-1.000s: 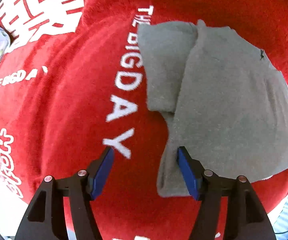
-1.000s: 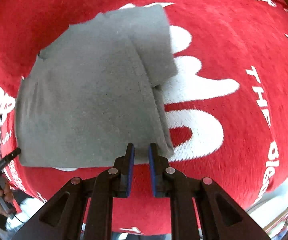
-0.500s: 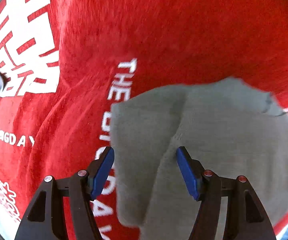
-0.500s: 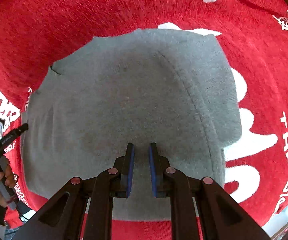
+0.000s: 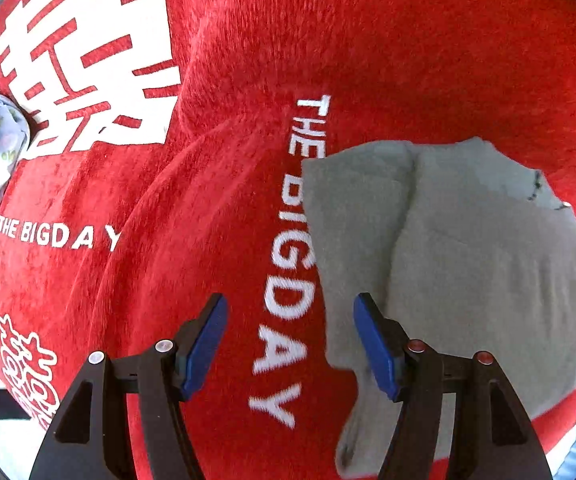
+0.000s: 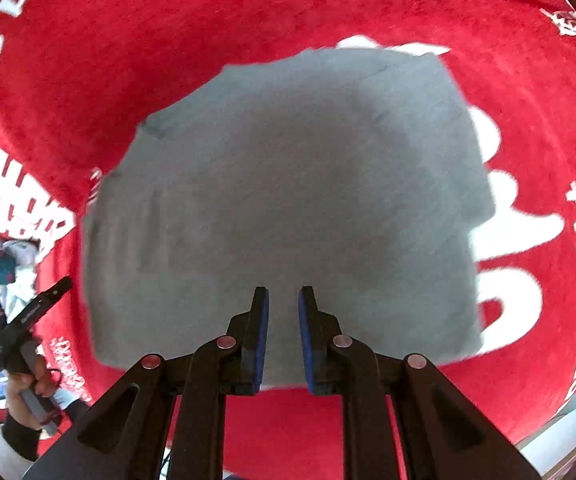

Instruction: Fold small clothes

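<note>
Grey garment [image 6: 288, 200] lies folded on the red blanket [image 5: 408, 60]; right gripper [image 6: 283, 334], fingers just parted and empty, has released it; left gripper [image 5: 288, 344] hovers open.

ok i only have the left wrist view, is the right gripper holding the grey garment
observer: no, the right gripper has just been opening its jaws, with nothing between them; the grey garment lies flat beneath.
operator: where does its far side end
observer: its right edge overlaps a big white character on the red blanket.
operator: and my left hand
observer: the left hand is beyond the garment's left edge, clear of it.
</note>
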A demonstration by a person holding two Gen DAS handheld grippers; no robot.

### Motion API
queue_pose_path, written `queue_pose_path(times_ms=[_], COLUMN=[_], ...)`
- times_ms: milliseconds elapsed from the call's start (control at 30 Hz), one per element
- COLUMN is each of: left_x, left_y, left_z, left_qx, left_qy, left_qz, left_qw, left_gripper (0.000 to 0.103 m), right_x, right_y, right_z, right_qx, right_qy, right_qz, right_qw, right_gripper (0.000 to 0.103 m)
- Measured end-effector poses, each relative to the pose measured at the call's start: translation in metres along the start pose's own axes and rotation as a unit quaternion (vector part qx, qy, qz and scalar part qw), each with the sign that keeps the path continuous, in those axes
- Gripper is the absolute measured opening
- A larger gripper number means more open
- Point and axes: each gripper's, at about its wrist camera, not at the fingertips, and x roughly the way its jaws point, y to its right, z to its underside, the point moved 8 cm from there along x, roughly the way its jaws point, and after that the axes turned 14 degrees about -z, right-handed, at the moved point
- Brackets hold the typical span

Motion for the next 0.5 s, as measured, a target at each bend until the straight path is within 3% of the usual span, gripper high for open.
queue_pose_path(times_ms=[33, 67, 100, 233, 433, 467, 500], left_x=[-0.003, -0.008, -0.010, -0.021, -0.005, 0.002, 0.006], left_y=[0.000, -0.001, -0.004, -0.007, -0.021, -0.024, -0.026], left_z=[0.002, 0.004, 0.005, 0.008, 0.011, 0.012, 0.013], left_qx=[-0.004, -0.009, -0.014, -0.014, -0.050, -0.053, -0.052], left_qy=[-0.001, 0.003, 0.011, 0.026, -0.014, -0.026, -0.031], left_qz=[0.004, 0.005, 0.005, -0.007, -0.015, -0.022, -0.029], left_qw=[1.0000, 0.9999, 0.9998, 0.9995, 0.9985, 0.9980, 0.9977], left_gripper=[0.076, 0.098, 0.103, 0.103, 0.103, 0.103, 0.103], right_x=[0.003, 0.007, 0.010, 0.034, 0.092, 0.102, 0.114], right_y=[-0.007, -0.013, -0.021, -0.052, -0.117, -0.127, -0.138], right_z=[0.006, 0.010, 0.015, 0.034, 0.063, 0.066, 0.068], right_qx=[0.003, 0.004, 0.003, 0.003, -0.002, -0.004, -0.007], right_qy=[-0.005, -0.008, -0.011, -0.040, -0.087, -0.091, -0.094], right_qz=[-0.010, -0.018, -0.028, -0.076, -0.160, -0.170, -0.178], right_qw=[1.000, 1.000, 1.000, 0.996, 0.983, 0.981, 0.980], right_gripper=[0.038, 0.056, 0.064, 0.068, 0.068, 0.066, 0.050])
